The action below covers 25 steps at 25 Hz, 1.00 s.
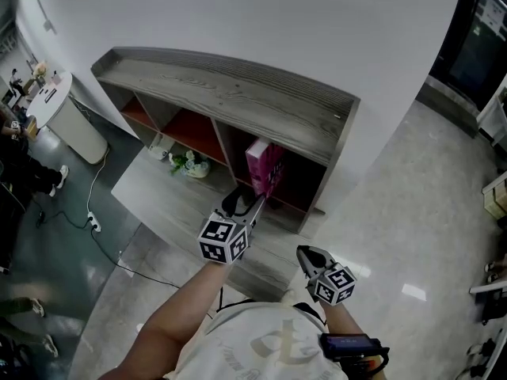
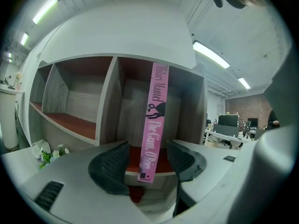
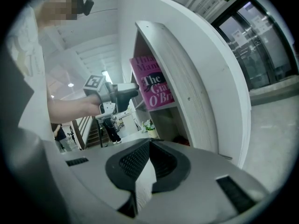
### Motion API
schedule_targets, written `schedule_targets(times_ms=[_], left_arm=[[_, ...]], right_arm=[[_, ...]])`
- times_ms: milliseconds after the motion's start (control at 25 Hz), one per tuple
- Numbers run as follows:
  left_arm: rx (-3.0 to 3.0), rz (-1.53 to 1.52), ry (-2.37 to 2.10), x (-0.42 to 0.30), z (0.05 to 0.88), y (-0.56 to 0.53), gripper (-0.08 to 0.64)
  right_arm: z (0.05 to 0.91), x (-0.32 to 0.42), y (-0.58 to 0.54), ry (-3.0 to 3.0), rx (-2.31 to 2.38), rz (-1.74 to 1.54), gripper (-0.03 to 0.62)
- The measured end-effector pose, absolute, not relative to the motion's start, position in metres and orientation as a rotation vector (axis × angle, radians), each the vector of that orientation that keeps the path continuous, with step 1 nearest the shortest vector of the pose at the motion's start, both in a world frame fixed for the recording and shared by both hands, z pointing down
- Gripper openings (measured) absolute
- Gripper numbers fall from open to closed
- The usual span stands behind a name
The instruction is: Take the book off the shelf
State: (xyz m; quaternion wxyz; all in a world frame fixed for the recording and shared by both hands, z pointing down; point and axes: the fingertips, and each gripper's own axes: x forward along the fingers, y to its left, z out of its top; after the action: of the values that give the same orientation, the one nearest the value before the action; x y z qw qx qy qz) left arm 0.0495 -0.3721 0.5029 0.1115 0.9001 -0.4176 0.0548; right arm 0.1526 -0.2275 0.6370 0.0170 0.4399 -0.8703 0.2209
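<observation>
At the left of the head view, a small potted plant [image 1: 190,163] is seen on the low pale platform [image 1: 150,188] in front of the grey wooden shelf [image 1: 238,93]. Further right, the pink book [image 1: 264,165] is found in the shelf's right-hand compartment, stood on end with its spine facing outward and slightly tilted. The left gripper [image 1: 261,198] is held just in front of it. In the left gripper view its jaws are spread wide and the spine [image 2: 155,120] is framed between the two dark pads [image 2: 112,164], with a gap visible on either side. The book is therefore not clamped, though from the head view the tips seem close to its cover. To the right and nearer the person, the right gripper [image 1: 309,256] is held well apart from the shelf. Its jaws are seen pressed together in its own view [image 3: 149,164].
</observation>
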Motion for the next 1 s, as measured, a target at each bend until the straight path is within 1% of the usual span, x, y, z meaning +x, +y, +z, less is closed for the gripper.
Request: schedule_targets(times_ms=[120, 160, 200, 1000], left_arm=[[2.653, 0.159, -1.221, 0.057, 0.497, -0.383, 0.258], [2.657, 0.161, -1.215, 0.060, 0.495, -0.385, 0.284], [2.661, 0.163, -1.208, 0.063, 0.494, -0.388, 0.287], [2.699, 0.236, -1.193, 0.105, 0.494, -0.427, 0.287]], right_arm=[[0.639, 0.157, -0.229, -2.698, 1.383, 0.694, 0.005], [0.639, 0.158, -0.230, -2.696, 1.387, 0.698, 0.005], [0.640, 0.160, -0.230, -2.694, 1.392, 0.702, 0.005], [0.654, 0.186, -0.229, -2.655, 1.469, 0.774, 0.005]])
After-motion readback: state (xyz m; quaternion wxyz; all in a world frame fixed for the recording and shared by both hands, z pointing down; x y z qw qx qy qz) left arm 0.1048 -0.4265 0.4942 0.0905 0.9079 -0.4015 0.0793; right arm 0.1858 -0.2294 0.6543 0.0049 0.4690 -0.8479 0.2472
